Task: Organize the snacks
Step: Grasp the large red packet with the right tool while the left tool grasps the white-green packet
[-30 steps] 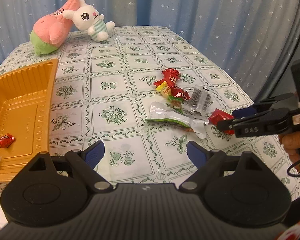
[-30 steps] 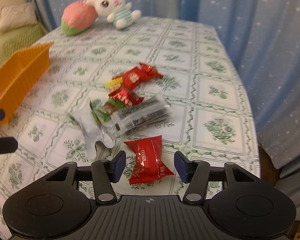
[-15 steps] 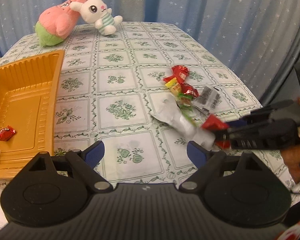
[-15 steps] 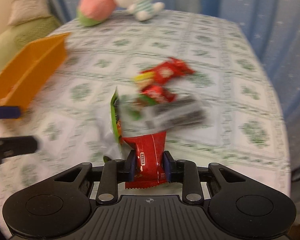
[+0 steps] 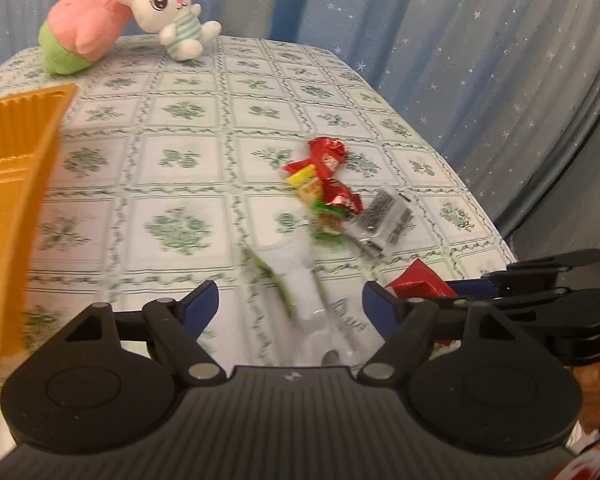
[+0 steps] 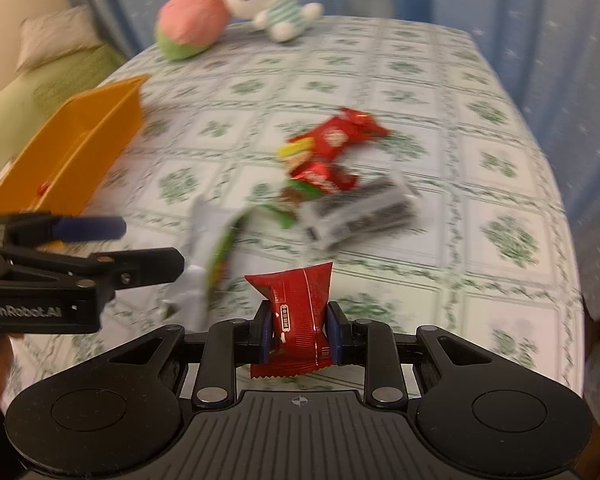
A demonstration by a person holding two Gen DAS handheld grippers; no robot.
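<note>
The right claw [image 6: 297, 332] pinches a red snack packet [image 6: 296, 312], lifted just beside the snack pile [image 6: 332, 176] on the bench [image 6: 420, 92]. The left claw [image 5: 290, 304], jaws closing, straddles a white-green pouch [image 5: 296, 280] without pressing yet; it should close squarely across the pouch's middle.

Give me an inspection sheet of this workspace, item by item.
Surface: table under a green-patterned white cloth.
Job's things: orange tray at the left; pile of snack packets mid-table; white-green pouch nearer.
Clutter: pink plush and white bunny plush at the far edge.
Grippers: right gripper shut on a red snack packet; left gripper closing, the pouch between its jaws, untouched.
Cables: nothing seen.
Surroundings: blue starred curtain; cushion at the left.
</note>
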